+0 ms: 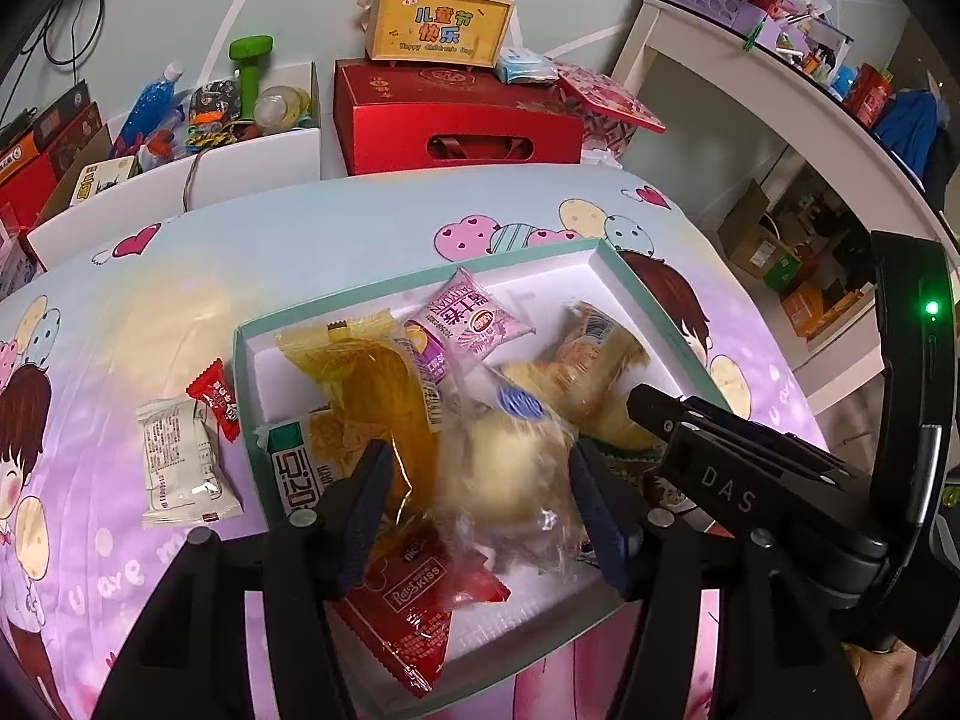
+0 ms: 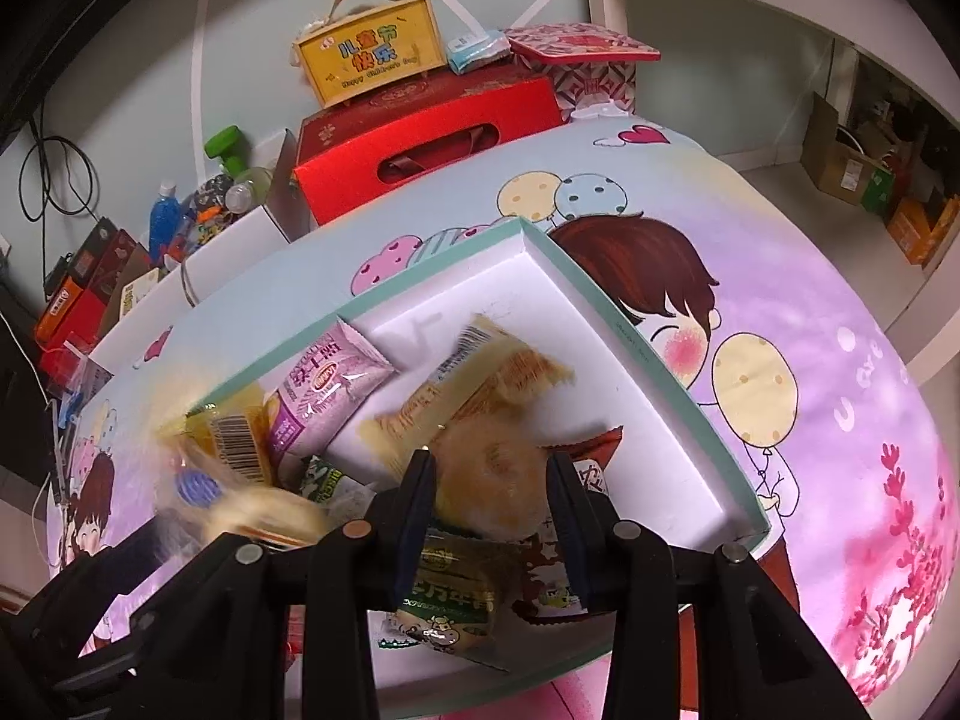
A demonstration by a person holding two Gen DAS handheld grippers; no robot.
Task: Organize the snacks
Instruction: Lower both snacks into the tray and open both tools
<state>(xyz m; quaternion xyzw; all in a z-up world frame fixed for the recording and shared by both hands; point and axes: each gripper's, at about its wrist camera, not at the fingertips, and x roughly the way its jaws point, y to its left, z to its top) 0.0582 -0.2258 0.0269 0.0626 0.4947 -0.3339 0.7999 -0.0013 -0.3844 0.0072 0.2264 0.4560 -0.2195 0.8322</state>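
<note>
L gripper (image 1: 474,498): jaws apart, angled down into the teal-rimmed box (image 1: 420,267). A clear-wrapped pale bun (image 1: 510,468) sits between the fingers; blurred, so cannot tell if pads press it or just flank it. R gripper (image 1: 690,426) enters L view from the right, body marked "DAS", tip low over the box contents.

R gripper (image 2: 489,498) in its own view: jaws part-open, pitched down over the box's near side, with a blurred yellow-brown pastry (image 2: 498,480) between the fingers. Contact not resolvable; cannot tell if gripped.

Hard to read: motion blur on both wrapped items and on the left part of R view. Near box edge cut off behind gripper frames.

Box holds a pile of snacks: pink-purple pkt (image 1: 474,318) w/ Chinese text, yellow wrapper (image 1: 366,366), red sachet (image 1: 414,606) reading "Rose KISS", green-label pkt (image 2: 450,600) w/ cow drawing.

Outside the box, on the cartoon-print bench cover (image 1: 300,252), lettered "U are": white pkt (image 1: 180,462) and red candy (image 1: 213,393), just beside the box's left wall.

Beyond the bench: red carry box (image 1: 456,126), yellow case (image 1: 438,24) reading "Happy Children's Day".
</note>
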